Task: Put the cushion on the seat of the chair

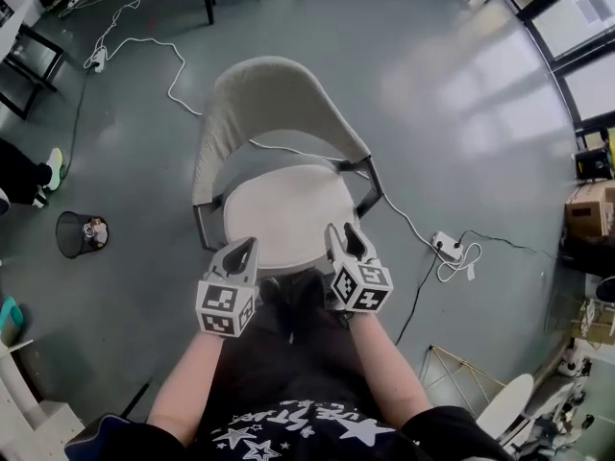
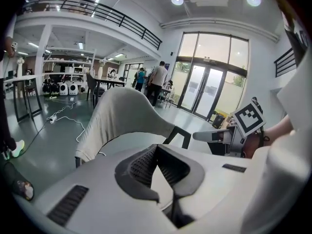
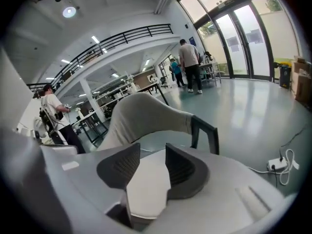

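A person's bare forearms reach down, one gripper in each hand. The left gripper, its jaws drawn together, and the right gripper, its jaws apart, both rest on the near edge of a round pale cushion. The cushion lies on the seat of a chair. Beyond the fingertips rises the chair's curved backrest. A white cable trails across the grey floor to the right of the right fingers.

no readable text, no labels, no numbers
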`<move>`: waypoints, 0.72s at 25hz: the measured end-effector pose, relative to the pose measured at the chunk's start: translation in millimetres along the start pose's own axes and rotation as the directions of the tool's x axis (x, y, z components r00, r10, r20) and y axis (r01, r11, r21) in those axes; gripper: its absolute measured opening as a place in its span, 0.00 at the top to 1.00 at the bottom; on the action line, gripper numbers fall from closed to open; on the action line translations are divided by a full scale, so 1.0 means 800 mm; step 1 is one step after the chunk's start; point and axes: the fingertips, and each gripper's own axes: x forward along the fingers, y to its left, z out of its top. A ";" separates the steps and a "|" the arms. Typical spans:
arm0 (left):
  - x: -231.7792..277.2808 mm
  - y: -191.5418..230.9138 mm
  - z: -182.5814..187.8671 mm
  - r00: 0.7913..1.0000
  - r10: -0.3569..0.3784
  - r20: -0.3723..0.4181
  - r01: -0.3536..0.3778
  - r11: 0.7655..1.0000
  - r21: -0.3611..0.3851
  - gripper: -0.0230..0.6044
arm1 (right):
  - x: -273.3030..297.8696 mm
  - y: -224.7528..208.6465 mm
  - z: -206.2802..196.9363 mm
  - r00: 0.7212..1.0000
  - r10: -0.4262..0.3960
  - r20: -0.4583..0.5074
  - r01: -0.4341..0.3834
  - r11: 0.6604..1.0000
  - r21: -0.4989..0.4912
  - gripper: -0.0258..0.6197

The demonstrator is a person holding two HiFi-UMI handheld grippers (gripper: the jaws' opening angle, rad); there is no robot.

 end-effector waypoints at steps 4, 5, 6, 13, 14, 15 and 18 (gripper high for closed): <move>-0.020 -0.016 0.015 0.999 -0.025 0.031 0.025 0.999 0.026 0.95 | -0.028 0.064 0.017 0.993 0.116 -0.006 -0.116 0.988 -0.101 0.80; -0.024 -0.019 0.017 0.999 -0.026 0.039 0.025 0.999 0.030 0.95 | -0.035 0.073 0.021 0.991 0.133 -0.004 -0.132 0.983 -0.128 0.83; -0.029 -0.023 0.020 0.999 -0.025 0.047 0.023 0.999 0.032 0.95 | -0.040 0.079 0.025 0.990 0.144 0.000 -0.143 0.978 -0.150 0.86; -0.063 -0.040 0.039 0.989 0.079 0.124 -0.078 0.997 -0.013 0.95 | -0.059 0.104 0.046 0.964 0.266 -0.015 -0.263 0.942 -0.209 0.96; -0.068 -0.045 0.041 0.986 0.095 0.135 -0.093 0.995 -0.018 0.95 | -0.063 0.106 0.051 0.959 0.285 -0.016 -0.281 0.935 -0.216 0.96; -0.073 -0.050 0.043 0.984 0.108 0.144 -0.106 0.994 -0.024 0.95 | -0.067 0.108 0.056 0.954 0.300 -0.015 -0.296 0.930 -0.219 0.96; -0.090 -0.072 0.039 0.979 0.130 0.156 -0.126 0.991 -0.034 0.95 | -0.090 0.107 0.062 0.939 0.342 -0.014 -0.337 0.916 -0.216 0.96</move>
